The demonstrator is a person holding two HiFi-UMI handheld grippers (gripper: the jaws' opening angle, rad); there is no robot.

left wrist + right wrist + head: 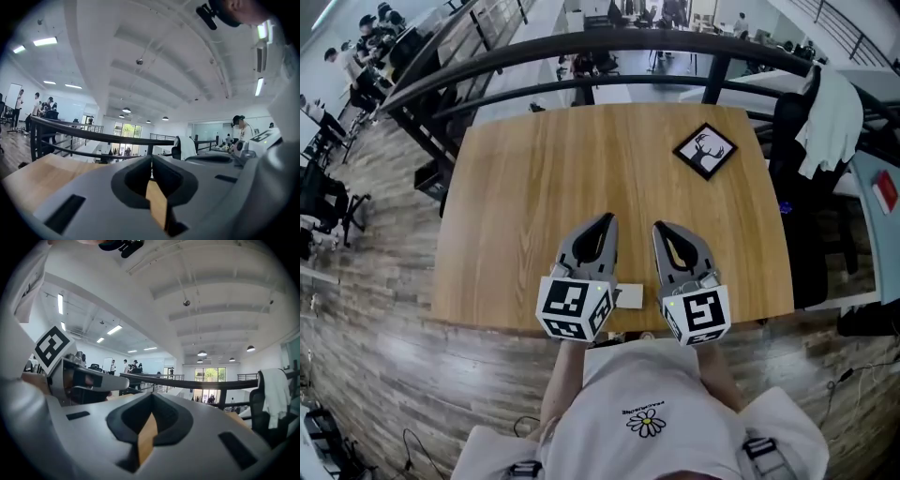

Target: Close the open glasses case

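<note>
The glasses case shows only as a small pale flat piece on the table, near its front edge, betw. the two grippers. It is mostly hidden under the left gripper, so lid open or shut I cannot tell. Jaws of the left gripper are pressed together, nothing betw. them. Same for the right gripper: closed & empty.

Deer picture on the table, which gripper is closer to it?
Right. In the head view the right gripper is below-left of the deer picture; the left gripper sits beside it, farther left.
</note>
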